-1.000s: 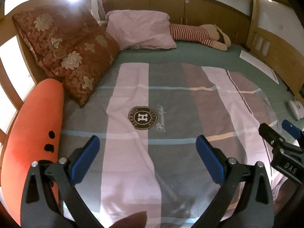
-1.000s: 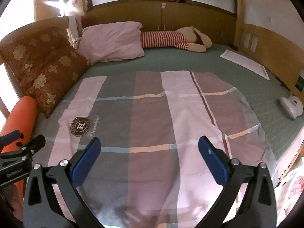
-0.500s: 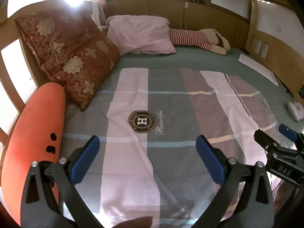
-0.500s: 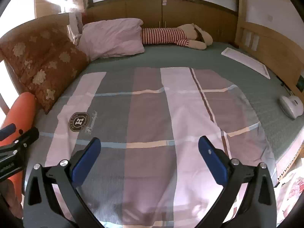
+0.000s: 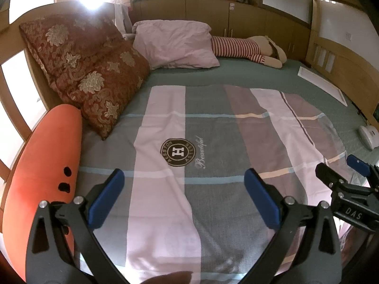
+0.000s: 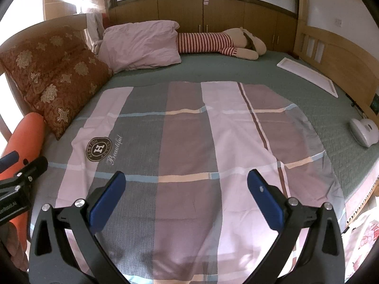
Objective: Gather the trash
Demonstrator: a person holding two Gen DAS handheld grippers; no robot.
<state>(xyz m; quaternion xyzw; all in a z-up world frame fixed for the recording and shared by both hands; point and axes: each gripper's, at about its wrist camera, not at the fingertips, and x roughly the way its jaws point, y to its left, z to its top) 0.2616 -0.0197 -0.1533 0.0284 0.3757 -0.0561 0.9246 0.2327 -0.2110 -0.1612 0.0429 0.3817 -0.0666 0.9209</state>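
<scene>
Left gripper (image 5: 182, 195) and right gripper (image 6: 186, 195), both with fingers spread wide and empty, above a plaid blanket (image 6: 189, 142) on a green bed (image 6: 225, 71). Only the right view shows a patterned bag (image 6: 362, 241) at the bed's edge. No trash can be made out. Wooden cabinets (image 6: 213, 14) line the far wall.
</scene>
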